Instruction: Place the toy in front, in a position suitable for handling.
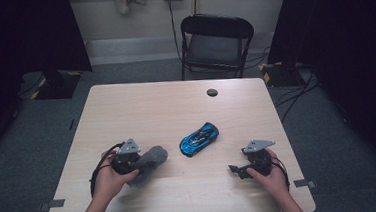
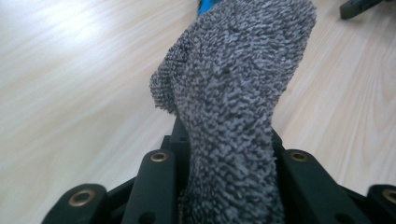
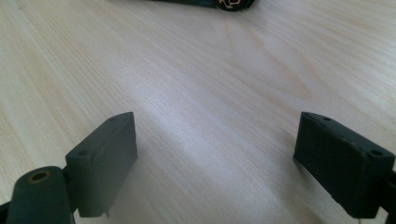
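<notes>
A blue toy car (image 1: pixel 199 138) lies at the middle of the light wooden table (image 1: pixel 176 107), nose toward the near left. Left of it, my left gripper (image 1: pixel 142 164) is shut on a grey fuzzy cloth (image 1: pixel 150 163). In the left gripper view the cloth (image 2: pixel 233 93) rises from between the two jaws and hides most of the car. My right gripper (image 1: pixel 234 170) rests near the front right of the table, open, with bare wood between its pads (image 3: pixel 105 158). A wheel of the car (image 3: pixel 231 3) shows at the top edge of the right gripper view.
A dark round grommet (image 1: pixel 212 92) sits in the tabletop near the far edge. A black folding chair (image 1: pixel 215 44) stands behind the table. Cables run over the grey carpet at the right. Black curtains hang on both sides.
</notes>
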Action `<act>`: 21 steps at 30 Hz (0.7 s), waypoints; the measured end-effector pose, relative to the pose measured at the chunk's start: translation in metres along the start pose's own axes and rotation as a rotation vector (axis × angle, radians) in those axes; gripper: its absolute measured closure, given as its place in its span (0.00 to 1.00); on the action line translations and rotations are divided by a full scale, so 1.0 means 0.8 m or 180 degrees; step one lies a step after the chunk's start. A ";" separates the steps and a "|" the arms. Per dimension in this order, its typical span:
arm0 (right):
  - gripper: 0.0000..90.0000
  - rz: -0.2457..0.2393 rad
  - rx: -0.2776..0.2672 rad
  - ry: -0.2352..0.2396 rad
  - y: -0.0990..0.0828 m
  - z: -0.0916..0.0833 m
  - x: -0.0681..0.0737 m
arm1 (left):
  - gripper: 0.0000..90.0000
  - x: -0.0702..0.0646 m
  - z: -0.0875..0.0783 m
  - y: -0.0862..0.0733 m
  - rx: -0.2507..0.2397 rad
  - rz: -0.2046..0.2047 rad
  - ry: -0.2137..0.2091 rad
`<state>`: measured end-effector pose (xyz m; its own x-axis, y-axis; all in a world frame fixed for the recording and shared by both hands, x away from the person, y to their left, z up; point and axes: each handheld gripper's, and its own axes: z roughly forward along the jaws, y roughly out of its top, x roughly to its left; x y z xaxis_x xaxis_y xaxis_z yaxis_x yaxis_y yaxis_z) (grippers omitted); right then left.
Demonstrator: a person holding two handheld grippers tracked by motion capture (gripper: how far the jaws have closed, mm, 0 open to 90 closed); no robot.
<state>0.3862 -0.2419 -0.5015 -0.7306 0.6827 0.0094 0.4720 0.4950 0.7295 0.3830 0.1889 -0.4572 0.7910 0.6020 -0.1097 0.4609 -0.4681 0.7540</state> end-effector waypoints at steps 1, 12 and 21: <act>0.14 0.0005 0.0000 0.0003 0.000 0.000 0.000 | 0.76 -0.001 0.005 0.006 -0.0002 0.0038 -0.0001; 0.16 0.0046 0.0037 0.0027 0.012 0.001 -0.003 | 0.76 -0.010 0.050 0.053 -0.0047 0.0146 -0.0105; 0.21 0.0186 0.0041 0.0136 0.042 0.016 -0.019 | 0.76 -0.003 0.071 0.070 0.0040 0.0197 -0.0081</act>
<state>0.4199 -0.2287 -0.4859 -0.7218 0.6873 0.0810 0.5205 0.4620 0.7181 0.4299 0.1245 -0.4513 0.8280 0.5550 -0.0796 0.4155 -0.5122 0.7517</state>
